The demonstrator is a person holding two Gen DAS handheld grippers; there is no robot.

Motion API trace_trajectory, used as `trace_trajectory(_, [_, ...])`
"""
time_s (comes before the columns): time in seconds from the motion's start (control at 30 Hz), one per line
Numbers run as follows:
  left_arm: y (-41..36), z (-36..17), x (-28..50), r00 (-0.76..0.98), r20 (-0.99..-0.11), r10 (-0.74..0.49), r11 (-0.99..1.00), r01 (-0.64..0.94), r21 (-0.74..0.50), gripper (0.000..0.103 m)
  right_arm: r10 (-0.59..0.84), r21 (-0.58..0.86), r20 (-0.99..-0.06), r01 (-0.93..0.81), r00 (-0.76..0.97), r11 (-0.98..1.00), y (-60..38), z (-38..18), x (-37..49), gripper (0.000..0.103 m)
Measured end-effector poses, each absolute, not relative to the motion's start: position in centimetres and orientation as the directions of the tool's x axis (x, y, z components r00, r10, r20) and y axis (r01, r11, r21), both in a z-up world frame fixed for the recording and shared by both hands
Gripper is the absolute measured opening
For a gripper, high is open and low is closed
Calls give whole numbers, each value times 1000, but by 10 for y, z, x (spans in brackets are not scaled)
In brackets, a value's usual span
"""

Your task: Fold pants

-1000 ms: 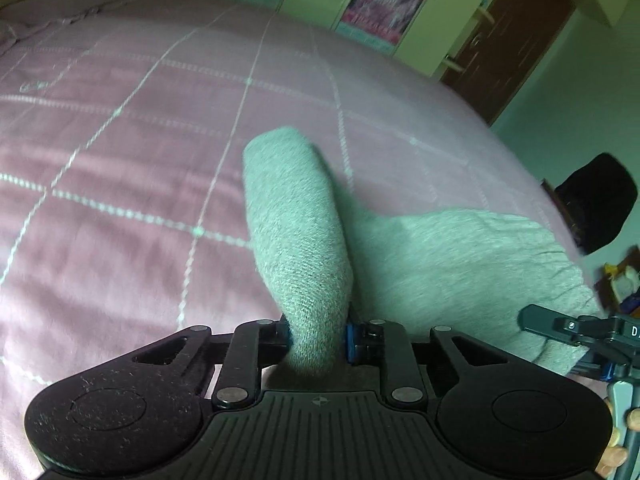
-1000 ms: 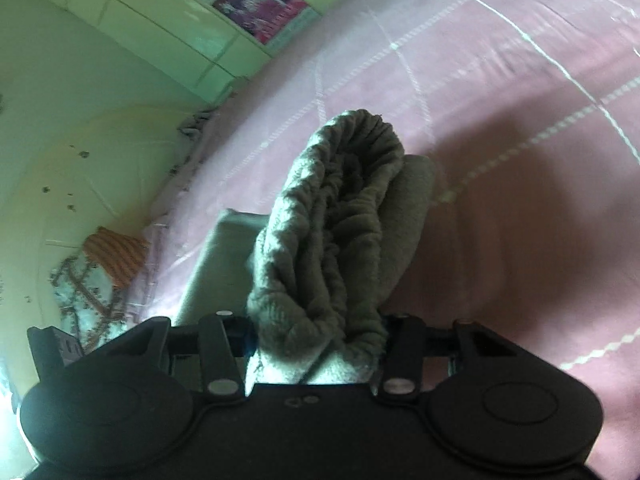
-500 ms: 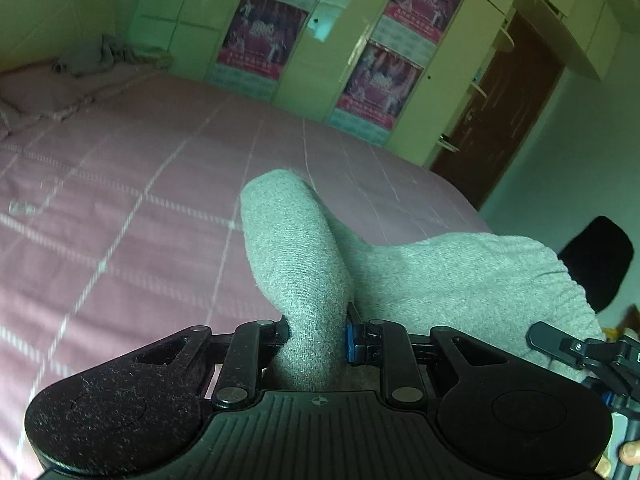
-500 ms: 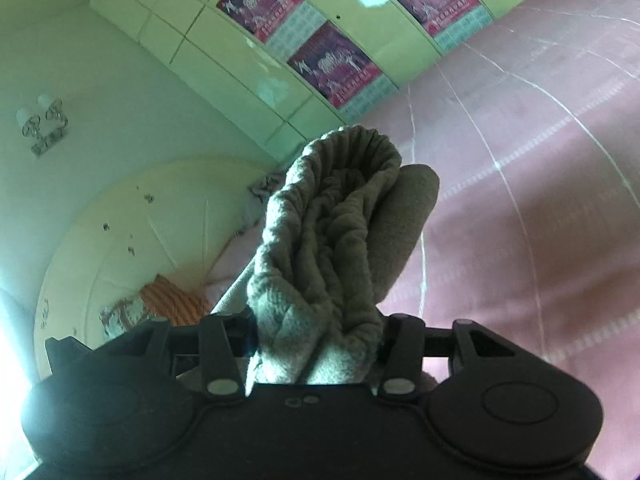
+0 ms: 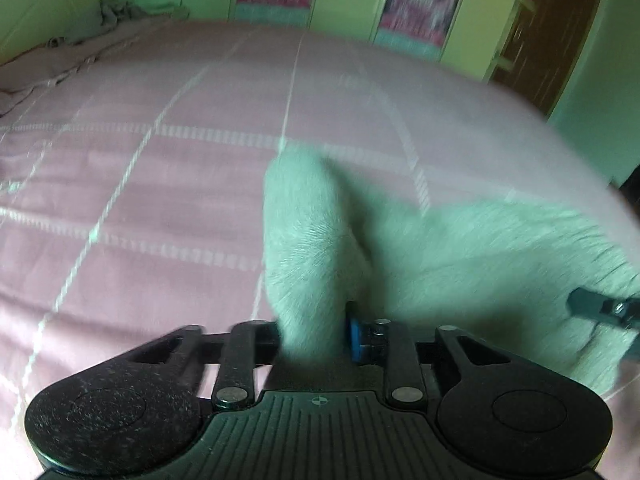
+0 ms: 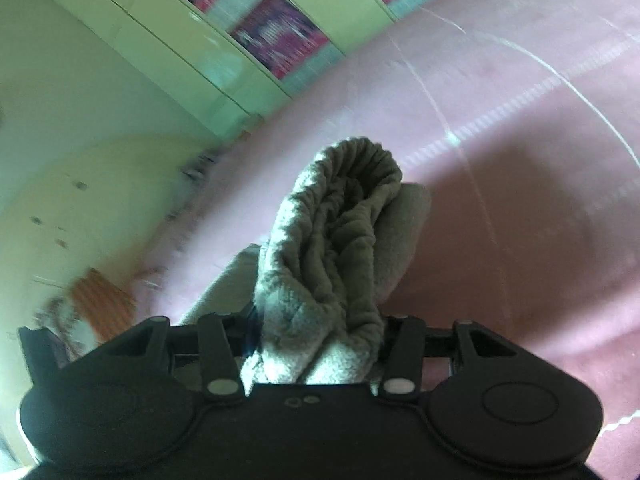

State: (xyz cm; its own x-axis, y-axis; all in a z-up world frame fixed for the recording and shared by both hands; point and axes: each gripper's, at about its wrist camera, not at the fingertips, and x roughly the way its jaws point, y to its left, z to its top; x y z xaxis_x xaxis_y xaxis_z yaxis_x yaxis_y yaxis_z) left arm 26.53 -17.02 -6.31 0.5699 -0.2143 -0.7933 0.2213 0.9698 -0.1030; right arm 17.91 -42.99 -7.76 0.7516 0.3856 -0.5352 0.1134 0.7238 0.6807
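The grey fleece pants (image 5: 460, 256) are shown held up over the pink checked bed (image 5: 160, 200), one bunched edge in each claw. In the left wrist view a rolled fold of the fabric stands up between the jaws of the left claw (image 5: 312, 332); these jaws have just been opening, yet the cloth is seen between them, with one blue pad (image 5: 354, 334) against it, so the hold is judged to be loosened rather than given up. In the right wrist view a thick, crumpled wad of the pants (image 6: 332, 264) is gripped by the right claw (image 6: 316, 352), its jaws set moderately apart by the bulk of the cloth.

The edge is presumably held at two points so that it can be carried across the bed as one straight line and laid over the remainder, forming a fold.

Only the left view shows the broad spread of fabric reaching toward the tip of the right claw (image 5: 600, 308), together with the wardrobe doors (image 5: 352, 8) beyond the bed. Only the right view shows the ribbed, gathered texture of the gripped part. Both views are blurred.
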Motion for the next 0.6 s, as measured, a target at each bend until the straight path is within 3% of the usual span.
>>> trace_trajectory(0.03, [-171,-71,260,573,-798,-189,973,218,-74,62,370,663,-570,144,734,735,-431,-89,180,52])
trace_trajectory(0.1, [-168,-77,255,600,-789,-134,981,191,-22,88,337,635,-614,193,714,748,-431,-104,176,60])
trace_trajectory(0.13, [-166,-78,253,599,-791,-127,983,184,-19,93,316,616,-632,211,708,759,-432,-110,172,62])
trace_trajectory(0.2, [-160,-74,250,592,-795,-134,983,181,-31,93,282,579,-654,225,702,784,-431,-113,166,71])
trace_trajectory(0.33, [-158,-47,226,689,-719,-84,987,158,36,93,164,496,-639,239,752,835,-428,-84,146,71])
trace_trajectory(0.37, [-161,-40,221,701,-705,-104,984,177,31,93,126,463,-628,238,768,854,-425,-74,143,68])
trace_trajectory(0.47, [-186,-31,214,710,-691,-135,965,251,70,93,76,305,-585,133,808,943,-394,-41,146,47])
trace_trajectory(0.53, [-199,-44,220,671,-733,-111,955,276,108,93,91,223,-586,52,805,973,-367,-30,159,29])
trace_trajectory(0.6, [-201,-68,225,589,-803,-95,951,291,100,93,115,190,-633,10,766,982,-352,-37,168,24])
